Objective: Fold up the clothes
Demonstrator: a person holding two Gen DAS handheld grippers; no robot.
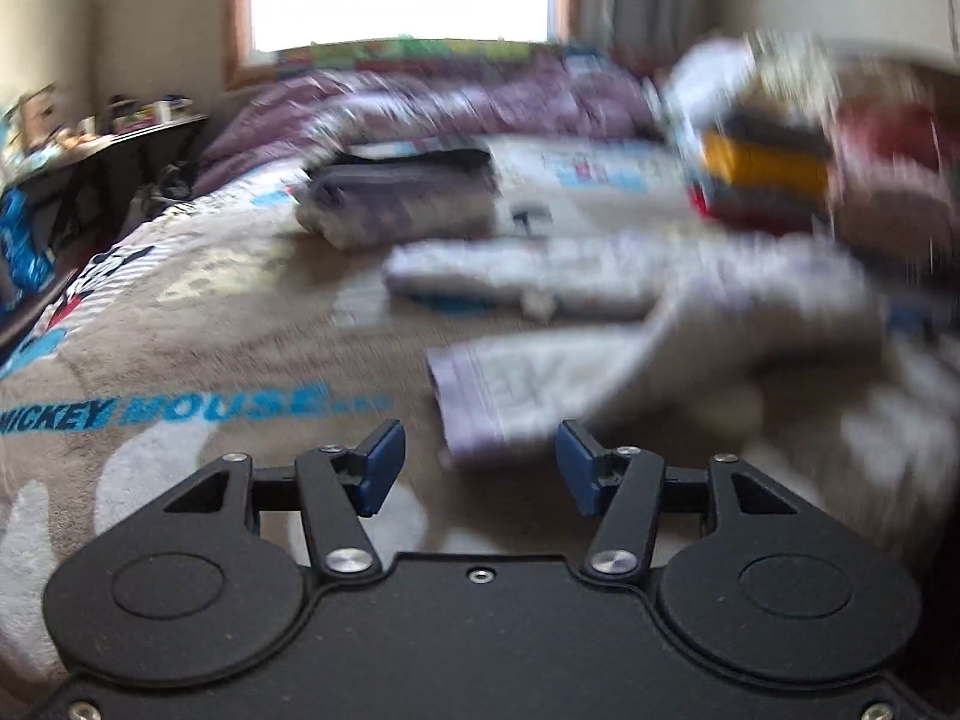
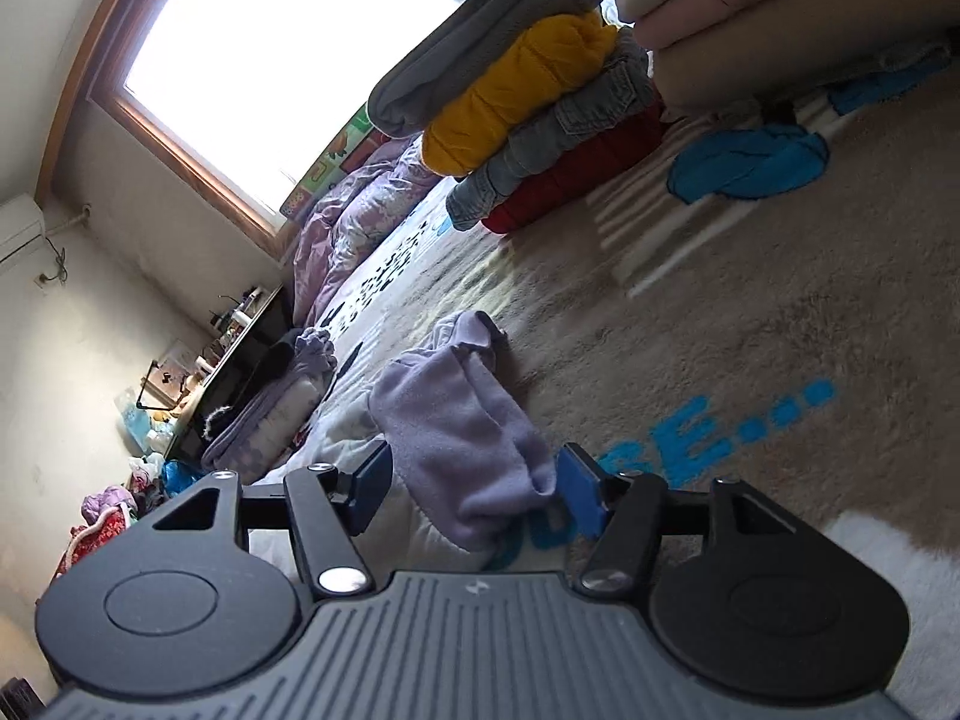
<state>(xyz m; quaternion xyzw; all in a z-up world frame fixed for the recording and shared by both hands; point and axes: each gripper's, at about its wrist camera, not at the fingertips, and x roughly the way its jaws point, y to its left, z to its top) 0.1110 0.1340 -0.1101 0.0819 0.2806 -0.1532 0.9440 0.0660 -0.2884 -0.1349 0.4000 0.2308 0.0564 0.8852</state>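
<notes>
I am reading "MICKEY MOUSE" followed by dots, printed in blue on the tan blanket (image 1: 198,324) in my left wrist view. On my right wrist view I am seeing only the letters "SE" and dots on it.

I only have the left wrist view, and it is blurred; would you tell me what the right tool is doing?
Observer: The right tool is open, and a lavender garment lies between its fingers.
Operator: Thank you. Is it gripping that garment?
Observer: Not clamped; the cloth touches only the blue pad of one finger.
Operator: And the stack near the yellow item?
Observer: The yellow jacket lies under a grey garment and above jeans and a red item.
</notes>
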